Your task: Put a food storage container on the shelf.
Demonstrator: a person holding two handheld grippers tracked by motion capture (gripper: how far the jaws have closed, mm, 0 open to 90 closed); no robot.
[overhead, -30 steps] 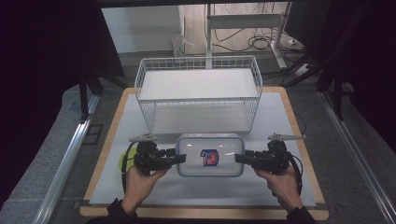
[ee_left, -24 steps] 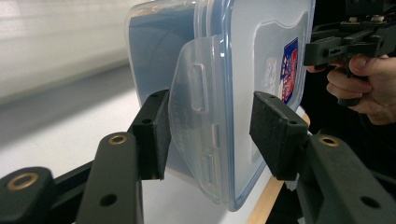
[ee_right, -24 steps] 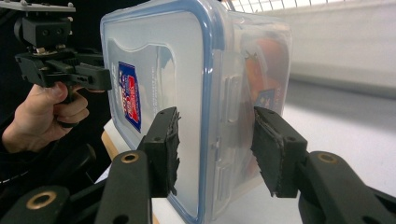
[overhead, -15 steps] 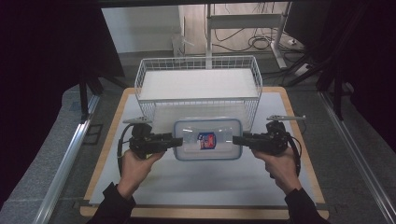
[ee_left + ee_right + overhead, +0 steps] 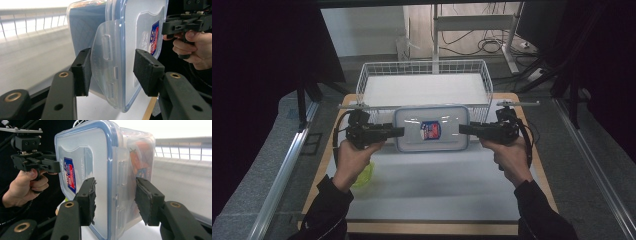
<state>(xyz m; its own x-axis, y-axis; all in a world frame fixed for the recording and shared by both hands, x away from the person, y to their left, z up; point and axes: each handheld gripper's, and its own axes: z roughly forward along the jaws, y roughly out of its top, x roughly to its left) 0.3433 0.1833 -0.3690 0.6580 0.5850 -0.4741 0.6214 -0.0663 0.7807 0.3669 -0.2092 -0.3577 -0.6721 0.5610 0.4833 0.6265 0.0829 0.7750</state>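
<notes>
High view: clear lidded plastic container with blue seal (image 5: 431, 129), clamped endwise between left gripper (image 5: 396, 131) and right gripper (image 5: 466, 129), now lifted off table toward white wire basket (image 5: 424, 70), nearly ready for lowering inside.

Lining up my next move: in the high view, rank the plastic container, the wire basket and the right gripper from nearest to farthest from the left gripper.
1. Plastic container: right at the left gripper tips, its end between the jaws.
2. Wire basket: just behind, its front left corner close beyond the gripper.
3. Right gripper: across the container, at its opposite end.
</notes>
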